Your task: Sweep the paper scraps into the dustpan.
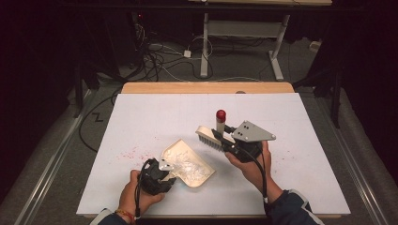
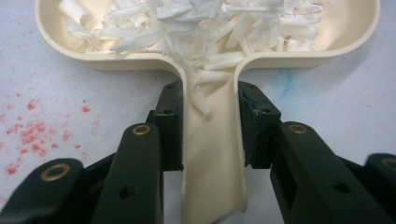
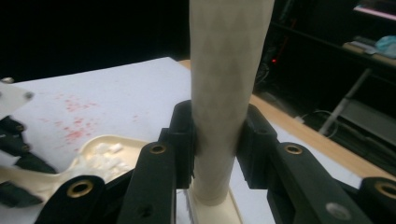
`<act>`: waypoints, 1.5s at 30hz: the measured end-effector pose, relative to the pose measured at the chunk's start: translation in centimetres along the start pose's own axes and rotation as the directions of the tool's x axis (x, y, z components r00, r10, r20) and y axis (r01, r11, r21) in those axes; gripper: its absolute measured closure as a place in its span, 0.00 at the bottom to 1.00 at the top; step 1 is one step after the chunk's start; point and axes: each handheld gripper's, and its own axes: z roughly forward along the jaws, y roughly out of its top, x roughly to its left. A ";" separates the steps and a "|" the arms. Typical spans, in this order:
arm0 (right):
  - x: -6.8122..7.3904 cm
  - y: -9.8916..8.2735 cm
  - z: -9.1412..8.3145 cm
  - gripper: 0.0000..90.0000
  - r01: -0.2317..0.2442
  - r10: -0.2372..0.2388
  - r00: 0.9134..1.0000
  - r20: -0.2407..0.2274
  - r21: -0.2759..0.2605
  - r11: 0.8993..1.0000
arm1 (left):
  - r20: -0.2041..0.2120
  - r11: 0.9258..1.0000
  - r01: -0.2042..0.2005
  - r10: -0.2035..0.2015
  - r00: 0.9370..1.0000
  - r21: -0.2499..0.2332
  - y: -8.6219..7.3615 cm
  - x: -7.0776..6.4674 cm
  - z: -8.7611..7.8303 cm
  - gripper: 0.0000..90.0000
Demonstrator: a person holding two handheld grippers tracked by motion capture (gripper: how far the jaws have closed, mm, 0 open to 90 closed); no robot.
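A cream dustpan (image 1: 174, 146) lies on the white mat, loaded with white paper scraps (image 1: 191, 168). My left gripper (image 1: 168, 174) is shut on its handle (image 2: 212, 154), one jaw on each side, and the scraps (image 2: 196, 23) pile up against the pan's back wall (image 2: 130, 60). To the right, a brush (image 1: 209, 139) with a cream handle and red tip (image 1: 220, 114) is raised over the mat just beyond the pan. My right gripper (image 1: 226, 138) is shut on that handle (image 3: 229, 70), which stands upright between the jaws. The pan (image 3: 93, 144) shows below it.
Red speckles (image 1: 133, 152) stain the mat left of the pan, and a faint blue smudge (image 2: 282, 86) lies to its right. The wooden table edge (image 1: 206, 87) runs along the far side. Cables (image 1: 159, 61) and a desk frame (image 1: 244, 33) stand on the floor beyond.
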 end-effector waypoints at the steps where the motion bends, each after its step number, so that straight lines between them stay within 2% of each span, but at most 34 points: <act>1: -0.3 0.0 0.8 0.79 0.012 -0.013 1.000 0.028 0.007 1.000 | -0.001 1.000 0.002 -0.002 1.000 -0.001 0.0 0.0 0.0 0.70; 4: -0.3 -0.5 2.6 0.79 0.051 -0.054 0.997 0.059 0.051 0.997 | -0.005 1.000 0.001 -0.001 1.000 -0.001 0.1 0.0 0.0 0.70; 5: -0.3 -0.5 2.6 0.79 0.051 -0.054 0.997 0.059 0.051 0.997 | -0.003 1.000 0.005 -0.005 1.000 -0.001 0.1 0.1 0.0 0.70; 6: 0.1 -0.8 4.0 0.79 0.122 -0.128 0.990 0.052 0.111 0.986 | -0.002 1.000 0.013 -0.013 1.000 -0.004 0.1 0.1 0.1 0.70; 7: 0.4 -1.0 4.5 0.79 0.158 -0.166 0.984 0.056 0.131 0.979 | 0.000 1.000 0.014 -0.014 1.000 -0.005 0.1 0.1 0.1 0.70; 8: 0.4 -1.0 4.5 0.79 0.158 -0.166 0.984 0.056 0.131 0.979 | 0.000 1.000 0.014 -0.014 1.000 -0.005 0.1 0.1 0.1 0.70; 9: 0.8 -1.3 4.8 0.79 0.196 -0.206 0.977 0.063 0.136 0.971 | 0.000 1.000 0.012 -0.012 1.000 -0.005 0.1 0.1 0.0 0.70; 11: 0.9 -1.3 4.9 0.79 0.193 -0.201 0.978 0.051 0.140 0.971 | 0.001 1.000 0.013 -0.013 1.000 -0.005 0.1 0.1 0.1 0.70; 13: 1.2 -1.4 4.9 0.79 0.154 -0.154 0.988 -0.012 0.136 0.979 | 0.001 1.000 0.012 -0.012 1.000 -0.004 0.2 0.2 0.1 0.70; 18: 1.7 -0.7 3.3 0.79 0.095 -0.086 0.991 -0.102 0.089 0.991 | -0.004 1.000 0.018 -0.018 1.000 -0.007 0.4 0.4 0.1 0.70; 23: 1.2 0.8 1.3 0.79 0.065 -0.062 0.992 -0.106 0.025 0.998 | -0.003 1.000 0.025 -0.025 1.000 -0.004 0.7 0.9 0.3 0.70; 25: 0.9 1.1 0.8 0.79 0.060 -0.059 0.994 -0.090 0.009 0.998 | -0.005 1.000 0.019 -0.019 1.000 -0.001 0.8 1.0 0.4 0.70; 29: 0.4 1.2 0.5 0.79 0.055 -0.055 0.996 -0.064 0.005 0.998 | -0.007 1.000 0.021 -0.021 1.000 -0.001 0.8 1.0 0.4 0.70; 30: 0.0 0.9 0.7 0.79 0.029 -0.027 0.997 -0.077 0.018 0.999 | -0.009 1.000 0.019 -0.019 1.000 0.000 0.8 1.0 0.4 0.70; 34: 0.0 0.3 1.1 0.79 -0.016 0.020 0.992 -0.123 0.039 0.999 | -0.005 1.000 0.021 -0.021 1.000 0.004 0.9 1.1 0.6 0.70; 35: 0.1 -0.1 1.1 0.79 -0.039 0.046 0.986 -0.161 0.045 0.998 | -0.007 1.000 0.018 -0.018 1.000 0.004 0.9 1.1 0.6 0.70; 37: 0.4 -0.4 1.0 0.79 -0.060 0.071 0.979 -0.192 0.061 0.996 | -0.008 1.000 0.018 -0.017 1.000 0.006 0.9 1.0 0.6 0.70; 38: 0.6 -0.5 0.9 0.79 -0.057 0.070 0.977 -0.199 0.070 0.996 | -0.008 1.000 0.018 -0.017 1.000 0.006 0.9 1.0 0.6 0.70; 43: 1.3 -1.4 0.1 0.79 0.010 0.008 0.985 -0.174 0.101 0.995 | -0.011 1.000 0.017 -0.017 1.000 0.004 0.8 1.0 0.6 0.70; 45: 1.1 -1.8 -0.4 0.79 0.006 0.011 0.985 -0.169 0.104 0.995 | -0.014 1.000 0.017 -0.017 1.000 0.006 0.8 0.9 0.6 0.70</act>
